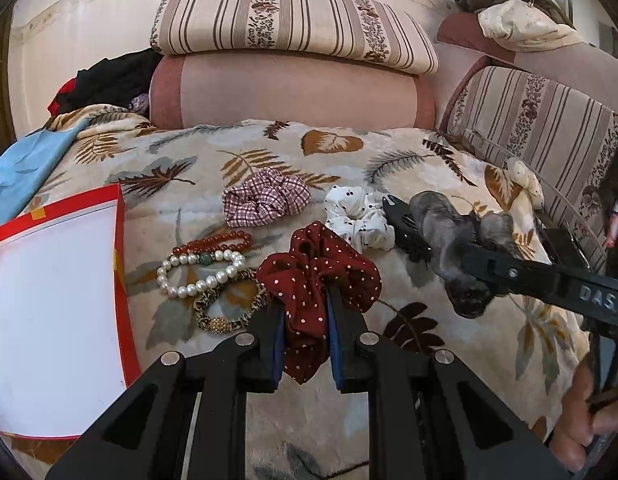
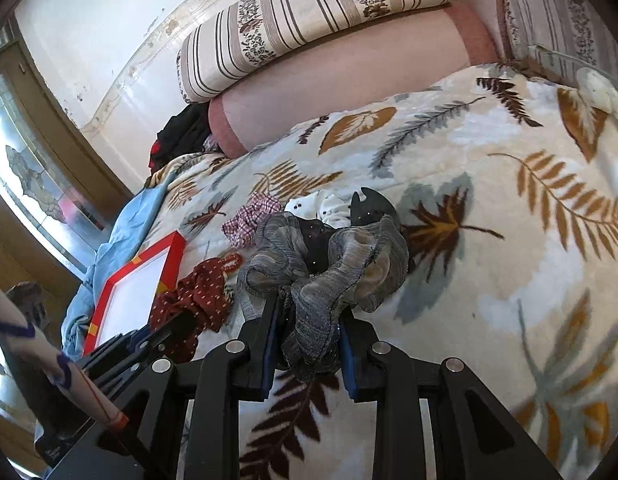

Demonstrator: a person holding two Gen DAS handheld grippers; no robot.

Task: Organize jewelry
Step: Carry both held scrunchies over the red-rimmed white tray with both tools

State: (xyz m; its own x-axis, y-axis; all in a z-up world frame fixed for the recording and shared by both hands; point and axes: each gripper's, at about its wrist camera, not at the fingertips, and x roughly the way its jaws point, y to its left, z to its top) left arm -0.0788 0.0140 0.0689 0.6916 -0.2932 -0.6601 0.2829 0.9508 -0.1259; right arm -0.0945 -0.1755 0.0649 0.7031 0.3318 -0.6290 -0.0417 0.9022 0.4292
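On leaf blanket (image 1: 389, 148), left claw (image 1: 305, 320) gripping red scrunchie (image 1: 317, 276), right claw (image 2: 309, 320) gripping grey scrunchie (image 2: 325, 264), pearl bracelet (image 1: 201, 272) left view only

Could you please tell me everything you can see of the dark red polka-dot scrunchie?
The dark red scrunchie is gathered, soft-looking fabric with small pale dots, bunched into ruffled folds. The left gripper is shut on its near part, blue pads pressing both sides, with a fold hanging below them. Its far part lies beside the leopard-print bracelet and near the white dotted scrunchie, above the leaf-print blanket.
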